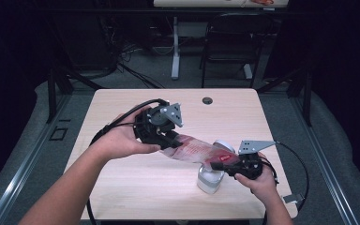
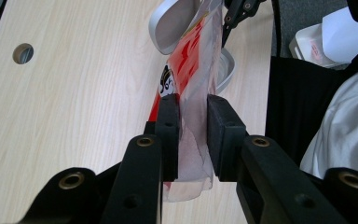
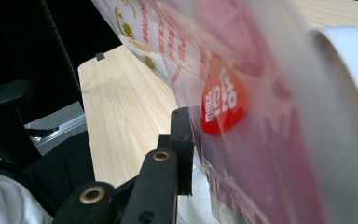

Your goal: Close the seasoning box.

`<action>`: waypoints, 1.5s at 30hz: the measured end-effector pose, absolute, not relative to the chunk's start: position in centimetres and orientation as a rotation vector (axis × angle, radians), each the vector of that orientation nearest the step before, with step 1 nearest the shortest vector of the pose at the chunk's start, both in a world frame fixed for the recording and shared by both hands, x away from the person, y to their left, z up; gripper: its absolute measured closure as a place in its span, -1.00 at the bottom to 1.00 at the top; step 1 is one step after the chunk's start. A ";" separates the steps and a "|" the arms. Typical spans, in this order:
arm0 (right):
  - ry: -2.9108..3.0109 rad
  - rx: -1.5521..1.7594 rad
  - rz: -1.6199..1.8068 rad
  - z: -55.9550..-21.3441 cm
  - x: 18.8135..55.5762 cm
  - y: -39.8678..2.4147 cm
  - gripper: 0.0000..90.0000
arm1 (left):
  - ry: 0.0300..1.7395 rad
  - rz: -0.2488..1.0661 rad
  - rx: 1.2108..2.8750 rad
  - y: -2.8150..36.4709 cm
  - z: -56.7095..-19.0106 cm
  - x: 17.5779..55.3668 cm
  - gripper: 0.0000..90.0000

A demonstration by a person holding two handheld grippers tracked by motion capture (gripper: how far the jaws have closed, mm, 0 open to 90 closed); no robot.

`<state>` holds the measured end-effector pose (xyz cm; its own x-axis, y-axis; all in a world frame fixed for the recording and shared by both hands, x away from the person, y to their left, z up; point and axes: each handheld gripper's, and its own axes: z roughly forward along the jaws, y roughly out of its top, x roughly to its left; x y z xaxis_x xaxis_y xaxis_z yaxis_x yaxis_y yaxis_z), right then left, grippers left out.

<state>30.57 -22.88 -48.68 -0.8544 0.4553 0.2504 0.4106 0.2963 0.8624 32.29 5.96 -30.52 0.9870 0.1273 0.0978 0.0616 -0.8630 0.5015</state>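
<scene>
While both grippers [image 1: 171, 140] [image 1: 229, 167] clamp the bag's [image 1: 197, 151] ends, it spans bare table [image 1: 122, 108] above the canister [image 1: 209, 180].

bright, even light from above on the pale table [image 1: 122, 183]; dark, murky surroundings beyond its edges. soft, faint shadows under the forearms in the high view, slightly grainy throughout. sharp on the jaws in the left gripper view, mild glare on the metal rim [image 2: 161, 28]. heavily blurred at close range in the right gripper view, the red-printed bag [image 3: 242, 116] smeared out of focus.
</scene>
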 end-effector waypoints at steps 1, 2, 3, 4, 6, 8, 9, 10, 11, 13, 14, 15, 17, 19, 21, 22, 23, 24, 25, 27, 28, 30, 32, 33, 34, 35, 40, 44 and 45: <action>2.497 0.833 1.637 -48.7 30.6 -22.9 0.84 | 0.134 0.173 2.612 6.0 -30.5 32.3 0.69; 2.498 0.833 1.639 -48.7 30.6 -22.9 0.84 | 0.132 0.172 2.612 5.9 -30.5 32.3 0.69; 2.498 0.835 1.640 -48.7 30.6 -22.9 0.84 | 0.132 0.172 2.612 5.9 -30.5 32.3 0.69; 2.496 0.836 1.640 -48.7 30.6 -22.9 0.84 | 0.130 0.173 2.613 5.9 -30.5 32.3 0.69; 2.498 0.838 1.641 -48.7 30.6 -22.9 0.84 | 0.130 0.169 2.613 5.9 -30.5 32.3 0.69; 2.499 0.838 1.642 -48.8 30.6 -22.9 0.84 | 0.132 0.168 2.614 5.9 -30.5 32.3 0.69; 2.498 0.839 1.643 -48.8 30.6 -22.9 0.84 | 0.133 0.168 2.615 5.9 -30.5 32.3 0.69; 2.499 0.839 1.643 -48.8 30.6 -22.9 0.84 | 0.133 0.168 2.615 5.9 -30.5 32.3 0.69; 2.499 0.839 1.644 -48.8 30.6 -22.9 0.84 | 0.134 0.169 2.615 5.9 -30.5 32.3 0.68; 2.499 0.839 1.644 -48.8 30.6 -22.9 0.84 | 0.133 0.170 2.617 5.9 -30.5 32.3 0.68; 2.499 0.839 1.644 -48.8 30.6 -22.9 0.84 | 0.134 0.170 2.617 5.9 -30.5 32.3 0.68; 2.499 0.839 1.645 -48.8 30.6 -22.9 0.84 | 0.134 0.171 2.618 5.9 -30.5 32.3 0.68; 2.497 0.841 1.647 -48.8 30.6 -22.8 0.84 | 0.133 0.174 2.619 5.9 -30.5 32.3 0.68; 2.497 0.842 1.649 -48.8 30.6 -22.8 0.84 | 0.132 0.177 2.620 5.8 -30.5 32.3 0.68; 2.501 0.840 1.643 -48.8 30.6 -22.9 0.84 | 0.132 0.180 2.619 5.8 -30.5 32.3 0.68; 2.501 0.840 1.642 -48.8 30.6 -22.9 0.84 | 0.132 0.180 2.619 5.8 -30.5 32.3 0.68; 2.503 0.840 1.640 -48.9 30.7 -22.9 0.84 | 0.134 0.178 2.619 5.8 -30.5 32.3 0.68; 2.504 0.840 1.639 -48.9 30.7 -22.9 0.84 | 0.130 0.179 2.621 5.8 -30.5 32.3 0.68; 2.504 0.840 1.637 -48.9 30.7 -22.9 0.84 | 0.130 0.179 2.620 5.8 -30.5 32.3 0.68; 2.505 0.839 1.632 -48.8 30.6 -22.9 0.84 | 0.131 0.180 2.616 5.7 -30.5 32.3 0.68; 2.506 0.839 1.630 -48.8 30.6 -22.9 0.84 | 0.129 0.180 2.616 5.7 -30.4 32.3 0.68; 2.507 0.839 1.629 -48.9 30.7 -22.9 0.84 | 0.129 0.183 2.617 5.7 -30.4 32.3 0.68; 2.508 0.842 1.631 -48.9 30.7 -22.9 0.84 | 0.127 0.183 2.617 5.6 -30.3 32.2 0.68; 2.509 0.846 1.630 -49.0 30.7 -22.9 0.85 | 0.120 0.184 2.622 5.6 -30.3 32.3 0.68; 2.509 0.848 1.631 -49.0 30.7 -22.9 0.84 | 0.126 0.182 2.618 5.6 -30.3 32.2 0.68; 2.511 0.849 1.630 -49.0 30.7 -22.9 0.84 | 0.126 0.186 2.616 5.6 -30.3 32.2 0.68; 2.515 0.848 1.624 -49.0 30.7 -22.9 0.84 | 0.124 0.186 2.617 5.6 -30.3 32.2 0.68; 2.515 0.849 1.623 -49.0 30.7 -22.9 0.85 | 0.124 0.187 2.617 5.6 -30.3 32.2 0.68; 2.515 0.850 1.623 -49.0 30.7 -22.9 0.84 | 0.116 0.189 2.623 5.6 -30.3 32.2 0.68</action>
